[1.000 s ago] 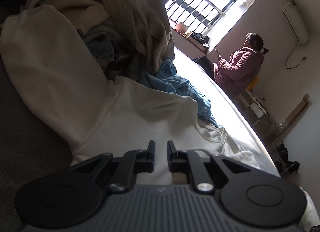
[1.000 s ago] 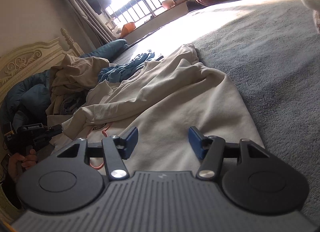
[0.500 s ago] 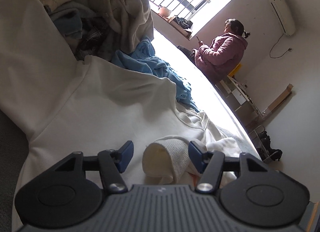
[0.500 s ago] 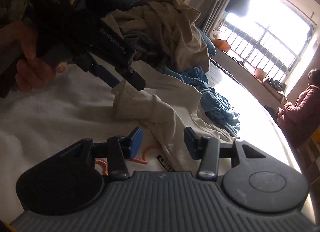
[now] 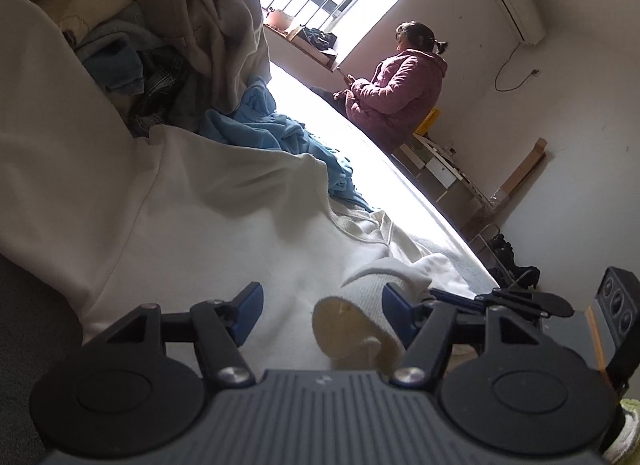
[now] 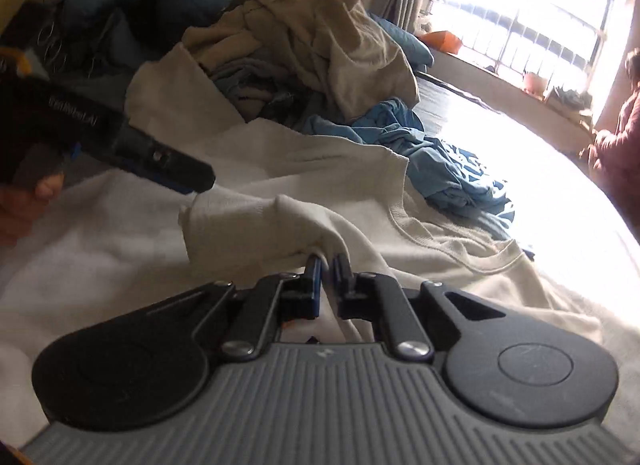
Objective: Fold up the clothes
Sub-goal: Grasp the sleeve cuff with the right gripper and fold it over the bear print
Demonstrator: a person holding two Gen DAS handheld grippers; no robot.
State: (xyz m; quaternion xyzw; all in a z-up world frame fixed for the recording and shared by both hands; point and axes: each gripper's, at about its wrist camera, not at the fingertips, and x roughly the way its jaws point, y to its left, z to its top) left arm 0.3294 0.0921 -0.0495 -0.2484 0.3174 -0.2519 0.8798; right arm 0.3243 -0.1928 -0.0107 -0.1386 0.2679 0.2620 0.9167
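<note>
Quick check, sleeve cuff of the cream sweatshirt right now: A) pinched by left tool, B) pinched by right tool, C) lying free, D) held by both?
B: the right tool is shut on the sleeve cuff, while the left tool stands open around it without pressing.

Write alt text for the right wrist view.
The right hand-held gripper pinches a cream sweatshirt's cuff on a bed, while the left hand-held gripper hovers open beside it. Behind lie a blue garment and a heap of clothes.
</note>
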